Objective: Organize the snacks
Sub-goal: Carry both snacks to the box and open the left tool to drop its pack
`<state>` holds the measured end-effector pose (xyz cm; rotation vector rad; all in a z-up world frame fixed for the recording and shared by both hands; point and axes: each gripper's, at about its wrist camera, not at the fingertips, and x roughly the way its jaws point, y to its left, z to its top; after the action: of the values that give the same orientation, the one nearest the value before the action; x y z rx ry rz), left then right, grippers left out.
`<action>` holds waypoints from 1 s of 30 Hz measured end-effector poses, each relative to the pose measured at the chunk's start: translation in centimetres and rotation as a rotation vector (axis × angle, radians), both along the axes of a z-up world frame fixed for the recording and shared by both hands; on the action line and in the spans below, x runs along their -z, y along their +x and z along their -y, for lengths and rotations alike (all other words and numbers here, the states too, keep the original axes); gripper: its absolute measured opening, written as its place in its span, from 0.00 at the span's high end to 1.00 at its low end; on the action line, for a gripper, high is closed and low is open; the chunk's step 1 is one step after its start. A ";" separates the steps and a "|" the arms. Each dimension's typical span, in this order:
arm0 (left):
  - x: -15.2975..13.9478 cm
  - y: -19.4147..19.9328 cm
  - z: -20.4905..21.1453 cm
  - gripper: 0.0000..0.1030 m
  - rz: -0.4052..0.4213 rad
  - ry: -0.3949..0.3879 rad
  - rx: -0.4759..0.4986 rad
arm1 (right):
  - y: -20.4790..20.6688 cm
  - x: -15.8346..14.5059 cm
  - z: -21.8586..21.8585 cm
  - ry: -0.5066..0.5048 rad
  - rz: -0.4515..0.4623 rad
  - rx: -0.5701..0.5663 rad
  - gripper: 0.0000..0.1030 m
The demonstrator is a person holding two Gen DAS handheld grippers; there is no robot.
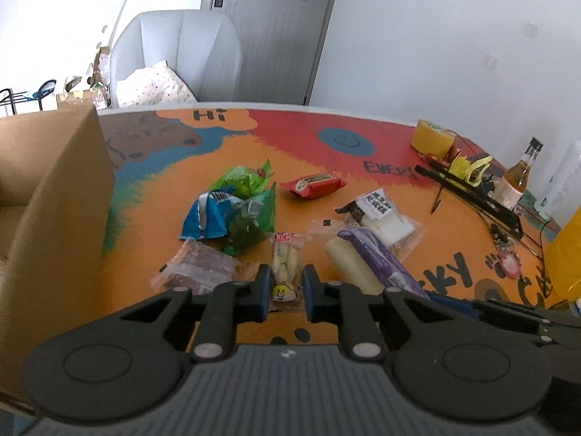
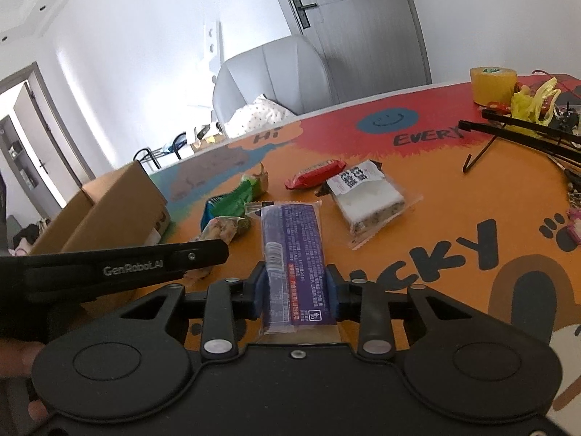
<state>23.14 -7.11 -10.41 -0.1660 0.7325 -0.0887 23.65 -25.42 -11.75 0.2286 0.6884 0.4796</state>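
My left gripper (image 1: 286, 279) is shut on a slim clear sandwich-snack packet (image 1: 287, 265) with a yellow cartoon at its near end. My right gripper (image 2: 296, 280) is shut on a long purple snack bar (image 2: 294, 254); that bar also shows in the left wrist view (image 1: 377, 258). Loose on the colourful tabletop (image 1: 363, 152) lie a red packet (image 1: 314, 184), green and blue bags (image 1: 236, 210), a brownish clear packet (image 1: 203, 267) and a white cake slice with a black label (image 1: 381, 214). A brown cardboard box (image 1: 54, 189) stands open at the left.
At the right of the table are a yellow tape roll (image 1: 434, 138), a black folding stand (image 1: 472, 192), a glass bottle (image 1: 519, 178) and an orange container (image 1: 564, 254). A grey chair (image 1: 178, 54) with a pillow stands behind the table, before a door.
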 end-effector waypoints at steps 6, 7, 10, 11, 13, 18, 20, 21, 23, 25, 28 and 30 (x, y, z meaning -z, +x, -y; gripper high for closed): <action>-2.0 -1.3 -0.6 0.83 0.043 0.002 -0.012 | -0.6 -1.6 -0.2 0.013 0.034 0.006 0.70; -2.3 -1.5 -0.8 0.83 0.050 0.002 -0.015 | -0.7 -1.9 -0.3 0.013 0.042 0.005 0.70; -3.3 -1.9 -1.3 0.83 0.066 0.000 -0.027 | -0.9 -2.8 -0.7 0.017 0.063 0.001 0.70; -3.6 -1.9 -1.5 0.83 0.070 -0.001 -0.029 | -0.9 -3.1 -0.8 0.017 0.069 0.002 0.70; -4.1 -2.1 -1.8 0.83 0.083 -0.002 -0.034 | -0.9 -3.6 -1.1 0.021 0.075 -0.002 0.70; -5.5 -2.5 -2.6 0.83 0.107 -0.007 -0.043 | -0.8 -5.1 -1.8 0.027 0.101 -0.010 0.70; -6.0 -2.6 -3.0 0.83 0.117 -0.007 -0.049 | -0.7 -5.7 -2.2 0.029 0.112 -0.013 0.70; -6.3 -2.6 -3.2 0.83 0.123 -0.008 -0.053 | -0.7 -5.9 -2.4 0.030 0.117 -0.016 0.70; -6.8 -2.8 -3.7 0.83 0.131 -0.007 -0.061 | -0.6 -6.3 -2.8 0.034 0.124 -0.022 0.70; -7.1 -2.9 -4.2 0.83 0.139 -0.008 -0.068 | -0.6 -6.7 -3.2 0.036 0.129 -0.029 0.70; -7.7 -3.1 -5.0 0.83 0.148 -0.009 -0.079 | -0.4 -7.3 -3.9 0.038 0.140 -0.037 0.70; -8.1 -3.3 -5.6 0.83 0.154 -0.011 -0.085 | -0.4 -7.6 -4.3 0.040 0.146 -0.043 0.70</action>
<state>19.88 -1.55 -2.34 -0.1985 0.5703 -0.0241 23.29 -21.11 -4.11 0.2139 0.5421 0.5460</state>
